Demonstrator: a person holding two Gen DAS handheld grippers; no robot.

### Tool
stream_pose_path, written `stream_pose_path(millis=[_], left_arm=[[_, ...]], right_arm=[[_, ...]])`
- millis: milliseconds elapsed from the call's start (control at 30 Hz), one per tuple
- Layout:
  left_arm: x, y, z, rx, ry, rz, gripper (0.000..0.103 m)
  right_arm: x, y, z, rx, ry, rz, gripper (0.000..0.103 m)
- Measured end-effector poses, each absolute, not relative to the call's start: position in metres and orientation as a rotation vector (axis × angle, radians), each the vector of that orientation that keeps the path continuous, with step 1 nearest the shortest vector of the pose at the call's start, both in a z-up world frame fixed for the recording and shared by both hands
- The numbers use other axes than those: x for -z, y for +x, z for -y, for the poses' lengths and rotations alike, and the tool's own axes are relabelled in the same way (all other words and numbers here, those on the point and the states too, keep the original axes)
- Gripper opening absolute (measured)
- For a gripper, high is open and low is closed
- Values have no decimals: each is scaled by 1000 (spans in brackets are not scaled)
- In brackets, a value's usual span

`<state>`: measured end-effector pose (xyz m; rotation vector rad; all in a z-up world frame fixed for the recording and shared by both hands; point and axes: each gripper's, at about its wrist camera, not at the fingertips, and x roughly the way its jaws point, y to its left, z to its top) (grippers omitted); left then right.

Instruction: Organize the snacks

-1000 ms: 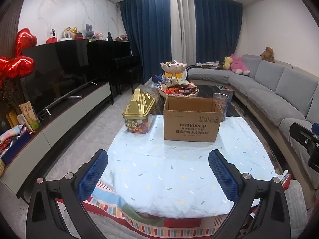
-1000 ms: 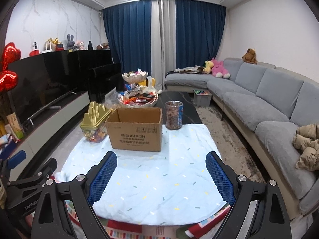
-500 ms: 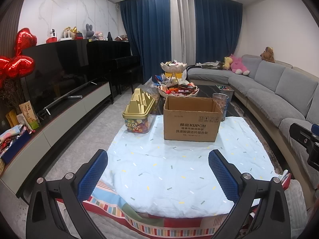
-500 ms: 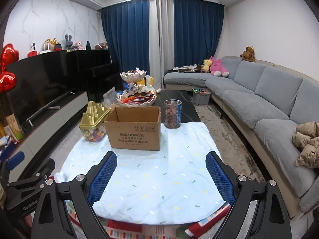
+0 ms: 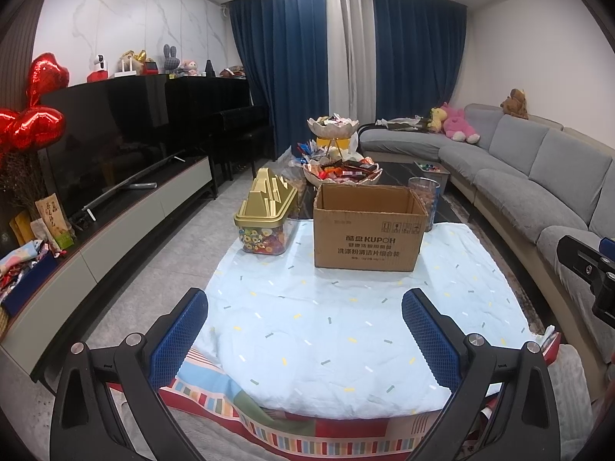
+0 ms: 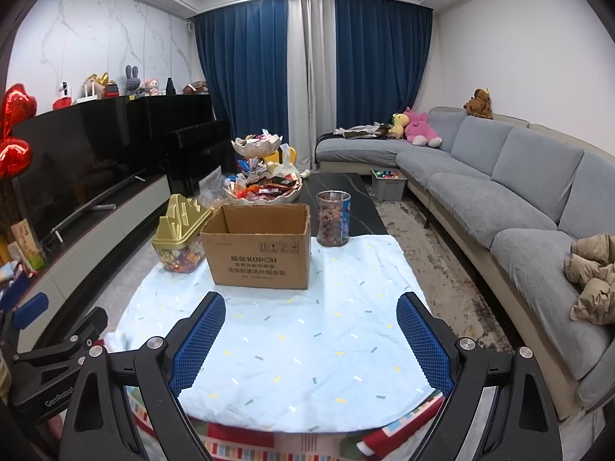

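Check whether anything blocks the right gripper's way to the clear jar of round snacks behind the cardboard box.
Nothing visible does. The right gripper is open and empty over the cloth; the jar stands beside the cardboard box, at its right rear corner, with bare cloth in between.

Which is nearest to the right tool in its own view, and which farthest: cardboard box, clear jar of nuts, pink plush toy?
From the right tool:
1. Cardboard box, ahead on the cloth, slightly left.
2. Clear jar of nuts, behind the box's right corner.
3. Pink plush toy, on the far sofa.
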<state>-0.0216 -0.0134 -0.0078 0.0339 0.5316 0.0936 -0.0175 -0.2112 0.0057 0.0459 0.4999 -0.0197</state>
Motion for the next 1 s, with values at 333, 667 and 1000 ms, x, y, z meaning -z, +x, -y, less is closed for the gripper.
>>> stream_pose_path(millis=[333, 667, 1000], left_arm=[[9, -20, 14, -87, 34, -534, 103], [12, -18, 13, -68, 26, -545, 103], [11, -18, 13, -63, 23, -543, 103]], right_arm=[[-5, -17, 211, 19, 46, -503, 92], [-5, -16, 212, 19, 46, -504, 92], [-6, -16, 212, 19, 46, -504, 92]])
